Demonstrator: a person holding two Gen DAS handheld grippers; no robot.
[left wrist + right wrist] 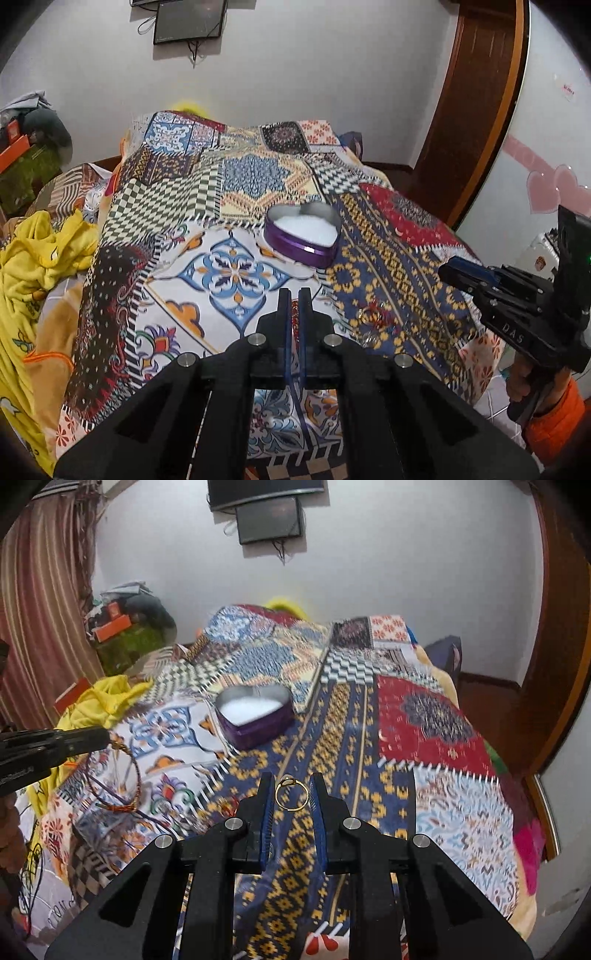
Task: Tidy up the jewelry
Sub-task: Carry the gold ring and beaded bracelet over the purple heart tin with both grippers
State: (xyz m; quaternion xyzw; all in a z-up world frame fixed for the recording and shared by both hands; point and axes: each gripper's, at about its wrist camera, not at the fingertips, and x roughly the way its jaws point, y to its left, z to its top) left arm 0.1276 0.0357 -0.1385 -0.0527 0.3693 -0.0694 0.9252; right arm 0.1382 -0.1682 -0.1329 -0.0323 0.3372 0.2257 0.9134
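Right wrist view: my right tongs (291, 794) pinch a ring (291, 793), left tongs (107, 738) clench a bracelet (114, 775), both lifted for the box (255, 716).

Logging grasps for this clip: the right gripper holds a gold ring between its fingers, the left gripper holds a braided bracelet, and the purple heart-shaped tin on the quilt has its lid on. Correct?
Not quite: the purple heart-shaped tin is open, with white filling showing inside, as both wrist views show. The rest stands: the right gripper holds the gold ring, and the left gripper holds the braided bracelet above the quilt.
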